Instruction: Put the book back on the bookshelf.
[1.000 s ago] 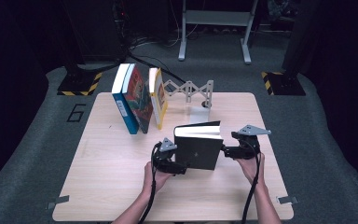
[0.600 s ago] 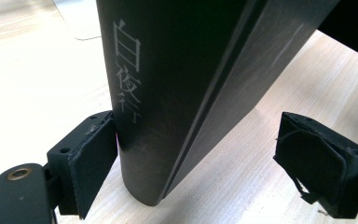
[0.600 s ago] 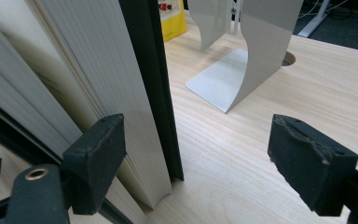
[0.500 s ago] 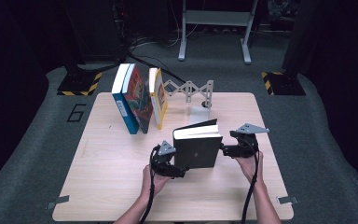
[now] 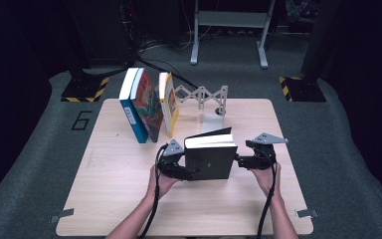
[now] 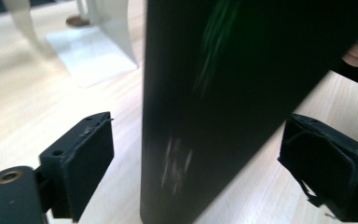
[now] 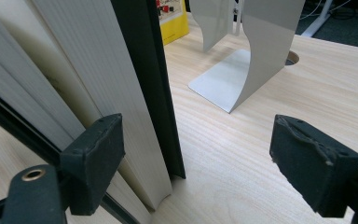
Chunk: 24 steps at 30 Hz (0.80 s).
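The left gripper (image 5: 179,167) has its jaws spread wide on either side of the spine of a black book (image 5: 210,158), with clear gaps to both pads (nothing clamped). The right gripper (image 5: 243,160) is also spread apart at the book's other edge; one pad (image 7: 95,161) lies against the pages, the other stands well off over bare wood. The book stands upright near the middle of the table (image 5: 104,199), between the two hands. Behind it stands a grey metal bookend (image 7: 244,51), and farther back, to the left, a blue book (image 5: 132,107), a red book (image 5: 146,107) and a yellow book (image 5: 168,102) stand in a leaning row.
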{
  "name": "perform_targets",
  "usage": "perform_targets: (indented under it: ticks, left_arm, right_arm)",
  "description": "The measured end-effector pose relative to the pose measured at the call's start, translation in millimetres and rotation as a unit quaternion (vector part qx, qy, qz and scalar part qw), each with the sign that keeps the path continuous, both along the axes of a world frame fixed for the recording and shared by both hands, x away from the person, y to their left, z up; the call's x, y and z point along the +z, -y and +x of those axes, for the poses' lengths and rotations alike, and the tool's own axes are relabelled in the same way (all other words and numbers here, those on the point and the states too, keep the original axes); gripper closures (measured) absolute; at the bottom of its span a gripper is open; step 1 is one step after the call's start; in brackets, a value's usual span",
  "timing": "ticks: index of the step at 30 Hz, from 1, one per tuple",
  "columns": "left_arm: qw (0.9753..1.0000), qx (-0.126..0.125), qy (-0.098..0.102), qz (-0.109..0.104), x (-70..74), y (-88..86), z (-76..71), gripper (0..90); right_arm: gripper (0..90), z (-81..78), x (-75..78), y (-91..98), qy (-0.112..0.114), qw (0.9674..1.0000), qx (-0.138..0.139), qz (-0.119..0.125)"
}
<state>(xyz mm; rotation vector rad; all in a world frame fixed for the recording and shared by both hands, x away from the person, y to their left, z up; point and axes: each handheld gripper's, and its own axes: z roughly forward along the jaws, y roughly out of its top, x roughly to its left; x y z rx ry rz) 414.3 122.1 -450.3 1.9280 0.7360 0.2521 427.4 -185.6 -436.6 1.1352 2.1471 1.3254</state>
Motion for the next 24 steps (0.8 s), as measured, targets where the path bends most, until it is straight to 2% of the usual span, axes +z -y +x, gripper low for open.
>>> perform_targets:
  ticks: [2, 3, 4, 6, 10, 14, 16, 20, 23, 24]
  left_arm:
    - [0.9999, -0.013, 0.009, 0.002, 0.9, 6.0, 0.7, 16.9]
    - [0.9998, -0.01, 0.015, -0.006, 0.6, 8.3, 0.2, 21.2]
    - [0.9997, -0.007, 0.022, -0.005, 0.7, 9.0, 0.7, 21.8]
    - [0.9997, -0.002, 0.023, -0.008, 0.2, 10.0, -0.7, 23.1]
    - [0.999, -0.017, 0.039, 0.015, 1.5, 5.5, -3.7, 31.6]
    - [0.9981, -0.027, 0.05, 0.025, 2.2, 0.5, -9.4, 38.2]
    - [0.9976, -0.04, 0.049, 0.03, 3.1, -1.8, -10.1, 41.2]
    - [0.9972, -0.053, 0.045, 0.028, 2.8, -6.4, -9.5, 50.8]
    - [0.998, -0.044, 0.042, 0.018, 2.1, -5.7, -7.9, 52.3]
    - [0.9978, -0.05, 0.039, 0.021, 2.7, -6.6, -7.4, 52.3]
  right_arm:
    - [17.1, 0.8, 0.5, -0.7, -0.001, 1.0, 0.003, -0.002]
    - [17.1, 1.6, 0.4, -1.3, -0.001, 1.0, 0.004, -0.001]
    - [17.3, 2.4, 0.4, -1.9, -0.001, 1.0, 0.004, -0.001]
    - [17.1, 3.6, -0.3, -2.1, -0.001, 1.0, 0.004, 0.002]
    - [17.8, 8.3, -0.2, -3.7, -0.001, 1.0, 0.004, 0.003]
    - [17.8, 11.9, 2.0, -8.6, -0.001, 1.0, 0.0, -0.009]
    - [15.9, 11.7, 3.9, -8.0, -0.001, 0.9998, -0.005, -0.018]
    - [15.3, 6.9, 6.9, 0.5, -0.001, 0.9998, -0.018, -0.009]
    - [15.3, 3.1, 7.6, -5.7, -0.002, 0.9995, -0.018, -0.026]
    - [15.4, 3.0, 8.0, -8.3, 0.001, 0.9993, -0.016, -0.035]
